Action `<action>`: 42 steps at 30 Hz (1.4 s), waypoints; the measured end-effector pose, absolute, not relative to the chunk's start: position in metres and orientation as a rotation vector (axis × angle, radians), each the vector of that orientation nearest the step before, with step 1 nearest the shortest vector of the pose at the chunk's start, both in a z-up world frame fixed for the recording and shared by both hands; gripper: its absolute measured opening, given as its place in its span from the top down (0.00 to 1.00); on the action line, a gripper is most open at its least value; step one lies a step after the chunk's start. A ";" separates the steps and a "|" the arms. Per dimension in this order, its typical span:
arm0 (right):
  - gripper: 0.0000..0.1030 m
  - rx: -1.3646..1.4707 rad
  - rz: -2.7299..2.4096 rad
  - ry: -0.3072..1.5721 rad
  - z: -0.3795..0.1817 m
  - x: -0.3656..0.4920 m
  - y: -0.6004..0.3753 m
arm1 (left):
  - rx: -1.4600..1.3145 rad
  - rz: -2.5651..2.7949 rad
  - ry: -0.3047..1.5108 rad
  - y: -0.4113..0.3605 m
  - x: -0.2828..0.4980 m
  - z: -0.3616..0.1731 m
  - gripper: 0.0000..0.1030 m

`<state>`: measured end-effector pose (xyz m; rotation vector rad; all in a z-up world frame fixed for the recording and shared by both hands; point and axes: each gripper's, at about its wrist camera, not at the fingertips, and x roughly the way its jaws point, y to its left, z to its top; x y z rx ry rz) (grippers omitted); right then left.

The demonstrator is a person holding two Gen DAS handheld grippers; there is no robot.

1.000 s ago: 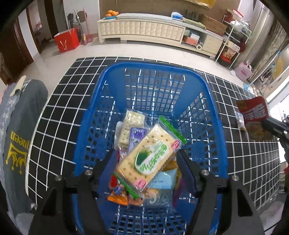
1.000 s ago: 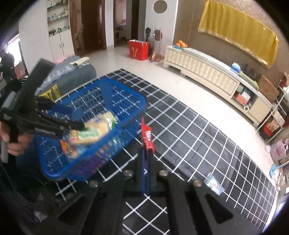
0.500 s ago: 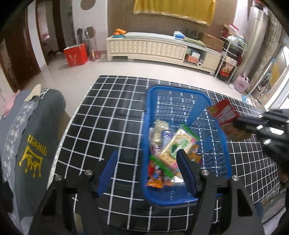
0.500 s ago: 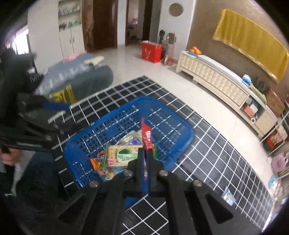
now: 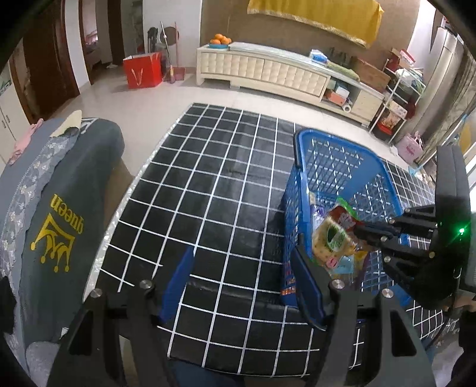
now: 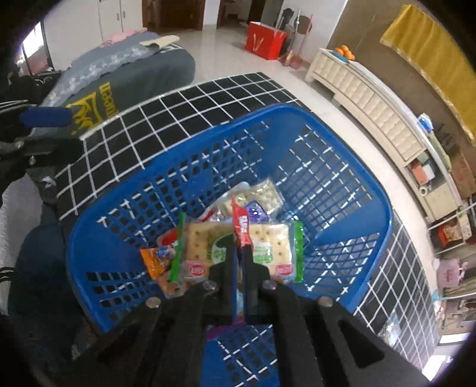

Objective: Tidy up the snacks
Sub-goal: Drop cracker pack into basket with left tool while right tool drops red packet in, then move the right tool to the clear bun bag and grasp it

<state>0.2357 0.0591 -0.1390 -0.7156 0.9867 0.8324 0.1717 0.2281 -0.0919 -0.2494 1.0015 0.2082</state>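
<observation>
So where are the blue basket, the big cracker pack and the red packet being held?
blue basket [image 6: 351, 190]: right wrist view, on its far mesh wall.
cracker pack [image 6: 269, 241]: right wrist view, on the pale crackers right of the fingers.
red packet [image 6: 241, 224]: right wrist view, on the part sticking up above the fingers.

A black tabletop [image 5: 226, 190] with a white grid carries the scene, and just beside its left edge lies a grey cloth [image 5: 59, 214] printed with a yellow crown (the lettering reads upside down). Across the pale floor stand a cream sideboard [image 5: 261, 71] bearing oranges [image 5: 220, 38], a red paper bag [image 5: 142, 70] near it, and a yellow cloth [image 5: 315, 15] on the wall.
</observation>
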 end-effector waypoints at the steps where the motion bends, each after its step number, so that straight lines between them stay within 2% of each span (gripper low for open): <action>1: 0.95 -0.728 0.818 0.994 -0.141 0.236 0.059 | -0.250 0.209 1.003 0.228 0.172 -0.094 0.36; 5: 0.93 -0.695 0.821 1.035 -0.141 0.237 0.056 | -0.271 0.201 0.999 0.227 0.168 -0.094 0.36; 7: 0.85 -0.682 0.821 1.035 -0.138 0.235 0.055 | -0.264 0.192 0.988 0.223 0.165 -0.089 0.36; 8: 0.72 -0.673 0.818 1.032 -0.136 0.233 0.054 | -0.259 0.188 0.984 0.221 0.163 -0.086 0.36; 9: 0.51 -0.661 0.818 1.029 -0.133 0.233 0.052 | -0.256 0.187 0.982 0.220 0.162 -0.085 0.36; 10: 0.40 -0.651 0.813 1.021 -0.132 0.232 0.050 | -0.253 0.189 0.981 0.219 0.162 -0.084 0.36; 11: 0.24 -0.642 0.809 1.005 -0.130 0.230 0.050 | -0.250 0.188 0.979 0.217 0.161 -0.082 0.36; 12: 0.16 -0.627 0.811 0.986 -0.126 0.227 0.048 | -0.245 0.186 0.979 0.215 0.160 -0.080 0.36; 19: 0.15 -0.535 0.797 0.903 -0.093 0.217 0.018 | -0.191 0.173 0.967 0.190 0.154 -0.064 0.36; 27: 0.14 -0.430 0.706 0.880 -0.064 0.224 -0.058 | -0.075 0.090 0.924 0.122 0.171 -0.043 0.36; 29: 0.14 -0.413 0.667 0.864 -0.059 0.227 -0.081 | -0.058 0.060 0.911 0.101 0.178 -0.038 0.32; 36: 0.13 -0.341 0.555 0.876 -0.051 0.242 -0.155 | -0.007 0.015 0.888 0.033 0.208 -0.027 0.31; 38: 0.13 -0.312 0.499 0.894 -0.054 0.249 -0.172 | 0.007 0.001 0.884 0.017 0.217 -0.028 0.22; 42: 0.13 -0.214 0.415 0.946 -0.070 0.270 -0.210 | 0.009 -0.033 0.919 -0.019 0.243 -0.037 0.22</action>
